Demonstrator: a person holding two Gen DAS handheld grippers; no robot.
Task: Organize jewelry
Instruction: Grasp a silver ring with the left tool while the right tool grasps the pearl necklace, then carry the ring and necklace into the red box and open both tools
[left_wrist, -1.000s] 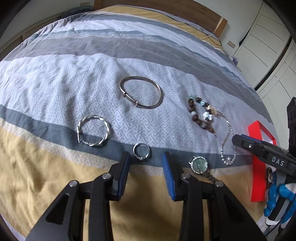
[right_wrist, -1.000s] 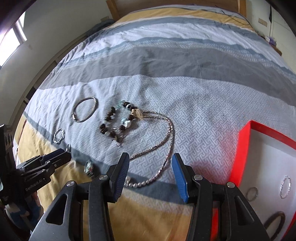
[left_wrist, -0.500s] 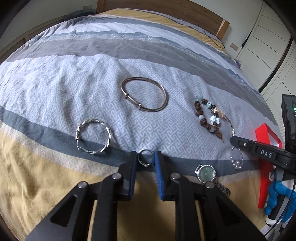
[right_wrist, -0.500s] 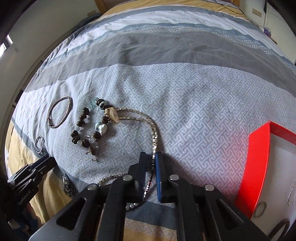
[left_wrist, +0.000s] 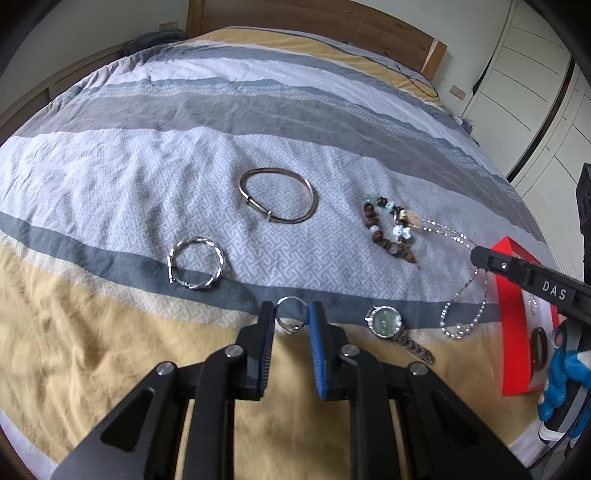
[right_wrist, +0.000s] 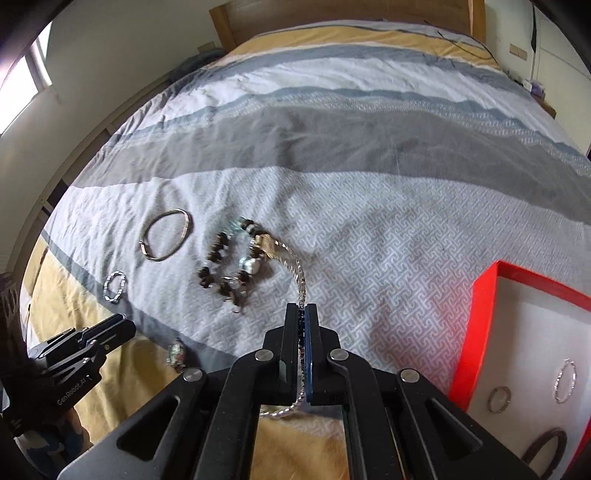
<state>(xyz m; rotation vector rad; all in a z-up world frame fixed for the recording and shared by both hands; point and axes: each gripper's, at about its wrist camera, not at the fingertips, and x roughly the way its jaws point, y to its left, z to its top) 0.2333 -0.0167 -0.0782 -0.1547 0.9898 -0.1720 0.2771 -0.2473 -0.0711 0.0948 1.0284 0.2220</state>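
Jewelry lies on a striped bedspread. My left gripper (left_wrist: 291, 317) is shut on a small silver ring (left_wrist: 290, 314) near the front. Beyond it lie a twisted silver bangle (left_wrist: 195, 267), a plain metal bangle (left_wrist: 279, 199), a wooden bead bracelet (left_wrist: 388, 229) and a watch (left_wrist: 386, 321). My right gripper (right_wrist: 301, 314) is shut on a silver chain necklace (right_wrist: 295, 266), which runs from the bead bracelet (right_wrist: 229, 266) through the jaws and loops below them. The red jewelry box (right_wrist: 487, 314) stands at the right.
The box's white lining holds a ring (right_wrist: 498, 398), a thin hoop (right_wrist: 565, 380) and a dark bangle (right_wrist: 543, 448). A wooden headboard (left_wrist: 314, 18) is at the far end. White wardrobe doors (left_wrist: 535, 92) stand to the right.
Both grippers went from wide open to shut: the left closed on the small ring, the right closed on the chain necklace and has lifted part of it.
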